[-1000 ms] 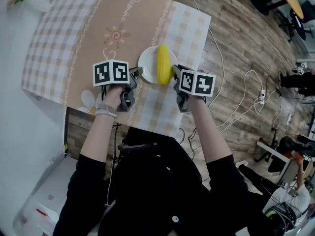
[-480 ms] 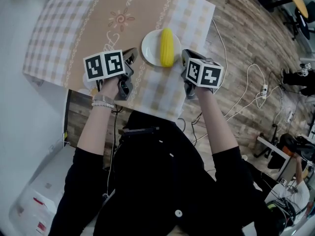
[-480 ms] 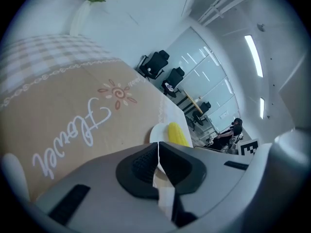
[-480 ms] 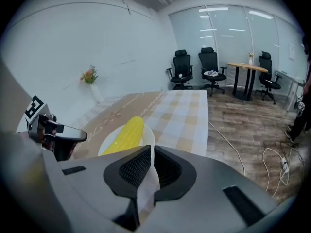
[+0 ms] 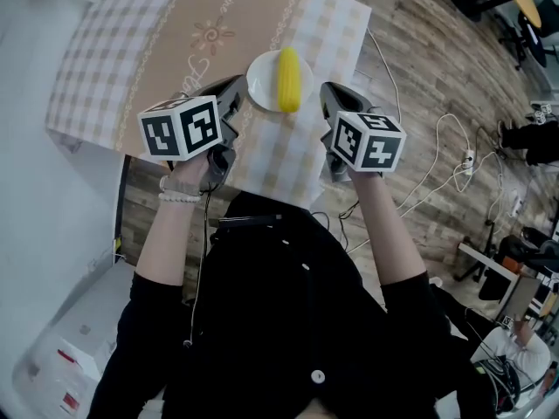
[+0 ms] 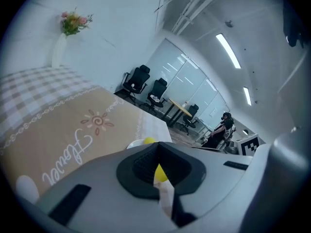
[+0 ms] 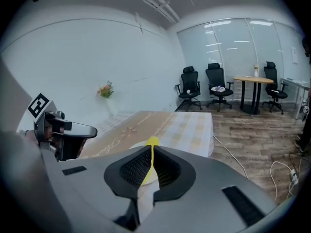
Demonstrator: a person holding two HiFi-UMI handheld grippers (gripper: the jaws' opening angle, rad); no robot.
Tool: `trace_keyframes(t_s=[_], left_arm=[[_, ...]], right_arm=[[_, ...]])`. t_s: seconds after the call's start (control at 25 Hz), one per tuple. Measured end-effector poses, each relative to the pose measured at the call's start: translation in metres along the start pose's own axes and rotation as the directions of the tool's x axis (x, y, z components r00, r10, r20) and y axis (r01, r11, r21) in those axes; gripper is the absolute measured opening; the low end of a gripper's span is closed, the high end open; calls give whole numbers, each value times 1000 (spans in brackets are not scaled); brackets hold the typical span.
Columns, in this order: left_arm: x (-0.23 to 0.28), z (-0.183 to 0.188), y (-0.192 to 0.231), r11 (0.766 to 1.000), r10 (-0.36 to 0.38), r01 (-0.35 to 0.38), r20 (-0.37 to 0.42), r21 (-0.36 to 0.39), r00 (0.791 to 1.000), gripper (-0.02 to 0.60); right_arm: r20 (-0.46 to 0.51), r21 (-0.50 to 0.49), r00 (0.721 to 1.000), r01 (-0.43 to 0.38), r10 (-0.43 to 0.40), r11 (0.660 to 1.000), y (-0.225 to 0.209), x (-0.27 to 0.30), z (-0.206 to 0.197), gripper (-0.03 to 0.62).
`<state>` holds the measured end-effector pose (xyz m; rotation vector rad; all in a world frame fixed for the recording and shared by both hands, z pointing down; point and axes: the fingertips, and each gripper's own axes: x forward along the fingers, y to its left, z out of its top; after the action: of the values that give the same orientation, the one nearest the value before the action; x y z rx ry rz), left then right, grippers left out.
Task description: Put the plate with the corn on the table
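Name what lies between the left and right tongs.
The white plate carrying the corn, resting on the tablecloth, seen in the head view.

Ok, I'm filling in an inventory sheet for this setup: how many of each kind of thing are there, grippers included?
plate: 1
corn cob: 1
tablecloth: 1
flower vase: 1
grippers: 2, the left gripper and the right gripper
Total: 6
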<state>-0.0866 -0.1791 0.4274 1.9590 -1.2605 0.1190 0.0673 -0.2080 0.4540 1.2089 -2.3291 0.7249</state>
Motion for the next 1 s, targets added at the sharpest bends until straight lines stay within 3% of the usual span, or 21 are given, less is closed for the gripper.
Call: trace_keyframes(t_s=[0.52,1.0], left_arm=[[-39,43,-74,982,-54,27,136,189,989,14],[-81,61,-112,947,-58,-19,231,320,971,14]], right_arm=[[189,-96,980,-48,65,994,27,-77,54,46],[289,-135,949,-92,128,987,47,-125,85,44]])
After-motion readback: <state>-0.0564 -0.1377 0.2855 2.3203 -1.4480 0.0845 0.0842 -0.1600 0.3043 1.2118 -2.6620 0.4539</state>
